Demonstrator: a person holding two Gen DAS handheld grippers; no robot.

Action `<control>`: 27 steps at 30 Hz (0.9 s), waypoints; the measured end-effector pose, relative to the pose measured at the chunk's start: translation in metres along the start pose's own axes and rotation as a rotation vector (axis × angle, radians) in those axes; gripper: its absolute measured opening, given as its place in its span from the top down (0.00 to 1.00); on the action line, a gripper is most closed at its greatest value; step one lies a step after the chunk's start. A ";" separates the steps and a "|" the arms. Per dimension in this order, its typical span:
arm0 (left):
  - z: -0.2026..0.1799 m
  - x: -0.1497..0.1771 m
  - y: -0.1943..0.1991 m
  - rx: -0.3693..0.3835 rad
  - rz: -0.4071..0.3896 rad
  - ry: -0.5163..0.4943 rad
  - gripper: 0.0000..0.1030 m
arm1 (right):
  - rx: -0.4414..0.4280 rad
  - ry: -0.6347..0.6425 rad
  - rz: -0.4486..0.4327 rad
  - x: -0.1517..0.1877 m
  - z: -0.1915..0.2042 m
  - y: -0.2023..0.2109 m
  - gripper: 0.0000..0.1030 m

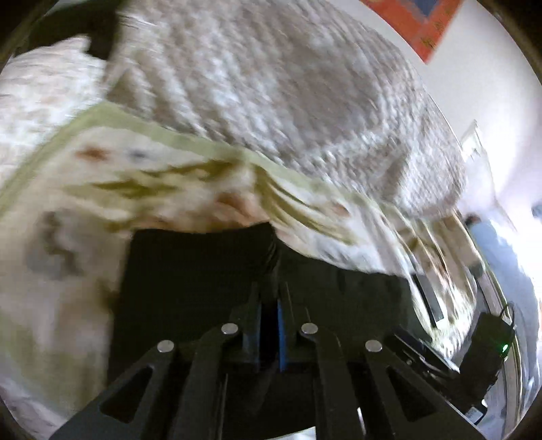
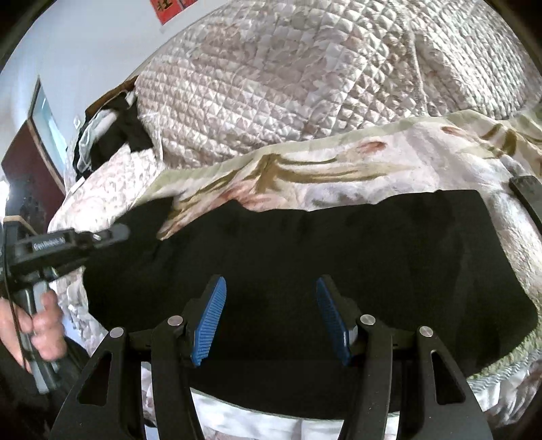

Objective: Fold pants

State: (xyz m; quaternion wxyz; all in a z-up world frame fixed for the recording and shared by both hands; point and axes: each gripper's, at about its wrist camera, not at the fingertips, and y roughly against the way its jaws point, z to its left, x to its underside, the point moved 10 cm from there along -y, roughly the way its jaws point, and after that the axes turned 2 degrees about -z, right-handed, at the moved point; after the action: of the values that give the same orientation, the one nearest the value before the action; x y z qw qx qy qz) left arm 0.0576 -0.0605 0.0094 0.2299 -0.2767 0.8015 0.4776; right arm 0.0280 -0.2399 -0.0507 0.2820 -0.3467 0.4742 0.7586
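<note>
The black pants lie spread across a floral blanket on the bed. My right gripper is open, its blue pads hovering just above the middle of the pants. My left gripper reaches in from the left at the pants' left end in the right wrist view. In the blurred left wrist view my left gripper has its jaws closed on a fold of the black pants.
A quilted beige bedspread is heaped behind the blanket. Dark clothes lie at the bed's far left. A red poster hangs on the white wall. A black device sits at the right.
</note>
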 end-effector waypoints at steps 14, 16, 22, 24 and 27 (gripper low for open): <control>-0.052 0.057 -0.030 0.178 0.189 -0.018 0.67 | -0.046 -0.075 0.039 0.007 -0.009 -0.005 0.46; -0.048 0.043 -0.013 0.197 0.130 -0.017 0.59 | -0.071 -0.084 0.051 0.009 -0.005 -0.008 0.46; 0.033 0.005 0.009 -0.070 -0.003 -0.027 0.55 | -0.155 -0.076 0.119 0.018 0.019 -0.021 0.46; 0.058 0.004 0.007 -0.122 0.001 -0.013 0.55 | -0.187 -0.069 0.154 0.021 0.032 -0.031 0.47; 0.075 0.008 0.003 -0.148 0.001 -0.013 0.55 | -0.179 -0.058 0.214 0.026 0.039 -0.051 0.50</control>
State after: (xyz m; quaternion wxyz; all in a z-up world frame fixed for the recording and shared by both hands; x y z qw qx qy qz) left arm 0.0574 0.0058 -0.0259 0.2139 -0.2896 0.7626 0.5375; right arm 0.0410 -0.1820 -0.0861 0.1811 -0.2959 0.4303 0.8334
